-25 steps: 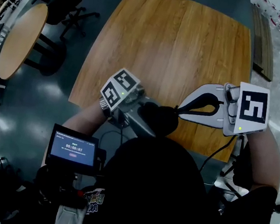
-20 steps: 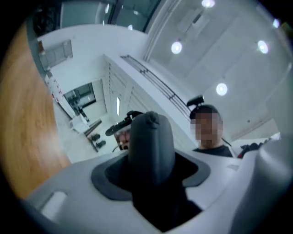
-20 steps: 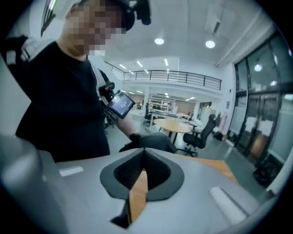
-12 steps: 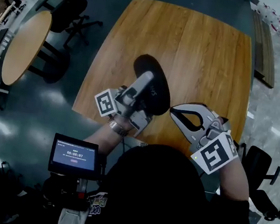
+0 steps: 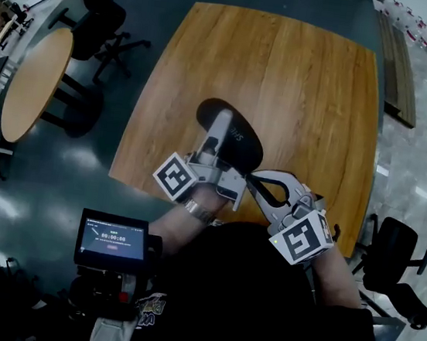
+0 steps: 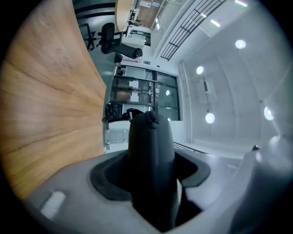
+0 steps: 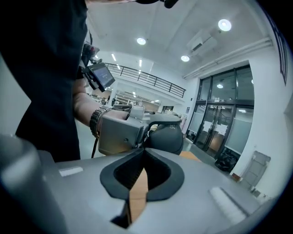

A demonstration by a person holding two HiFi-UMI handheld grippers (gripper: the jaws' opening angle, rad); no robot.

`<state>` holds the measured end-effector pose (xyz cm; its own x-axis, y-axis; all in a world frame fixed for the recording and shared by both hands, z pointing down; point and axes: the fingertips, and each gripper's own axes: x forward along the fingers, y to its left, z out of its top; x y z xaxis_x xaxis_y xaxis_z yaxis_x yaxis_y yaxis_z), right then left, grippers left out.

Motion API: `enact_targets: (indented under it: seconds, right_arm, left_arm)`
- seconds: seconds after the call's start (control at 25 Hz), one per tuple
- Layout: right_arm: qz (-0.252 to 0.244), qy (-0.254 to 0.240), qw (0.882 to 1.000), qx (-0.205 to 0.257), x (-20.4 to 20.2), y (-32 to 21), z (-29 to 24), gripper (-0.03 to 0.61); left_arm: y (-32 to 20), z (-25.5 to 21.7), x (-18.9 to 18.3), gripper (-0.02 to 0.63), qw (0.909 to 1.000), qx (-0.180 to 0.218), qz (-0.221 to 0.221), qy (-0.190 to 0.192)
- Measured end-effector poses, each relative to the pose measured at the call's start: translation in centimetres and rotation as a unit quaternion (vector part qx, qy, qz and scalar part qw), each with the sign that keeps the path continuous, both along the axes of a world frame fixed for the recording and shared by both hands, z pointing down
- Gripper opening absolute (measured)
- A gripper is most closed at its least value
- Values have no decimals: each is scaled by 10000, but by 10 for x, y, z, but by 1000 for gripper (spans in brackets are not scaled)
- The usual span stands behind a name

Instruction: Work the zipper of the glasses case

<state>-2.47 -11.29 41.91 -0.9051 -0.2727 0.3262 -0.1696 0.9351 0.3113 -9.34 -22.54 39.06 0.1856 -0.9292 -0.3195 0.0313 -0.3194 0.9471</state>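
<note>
The glasses case (image 5: 240, 142) is black, oval and hard-shelled, with white lettering. It is held over the near part of the wooden table (image 5: 310, 85). My left gripper (image 5: 221, 128) is shut across it, one finger lying over its top. In the left gripper view the case (image 6: 151, 151) fills the gap between the jaws and sticks out past them. My right gripper (image 5: 248, 177) is shut. Its tips sit right at the case's near right end. In the right gripper view its closed tips (image 7: 143, 149) point at the case (image 7: 167, 137). I see nothing between them.
The table's near edge runs just under both grippers. A round table (image 5: 35, 76) and office chairs (image 5: 94, 10) stand on the left, and another chair (image 5: 395, 244) on the right. A small screen (image 5: 113, 240) hangs at the person's chest.
The left gripper has carried the case away from the body, out over the table. The right gripper has swung in from the right and down, bringing its tips to the case's end.
</note>
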Motion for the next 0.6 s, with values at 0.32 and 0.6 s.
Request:
enact_targets:
  seconds: [0.32, 0.6]
  right_arm:
    - [1548, -1110, 9784, -801, 51, -45, -2, 5]
    - [2240, -1370, 9637, -478, 72, -64, -12, 5]
  left_arm:
    - [9, 0, 30, 258, 9919, 353, 998, -704]
    - [21, 0, 36, 255, 9947, 379, 836, -461]
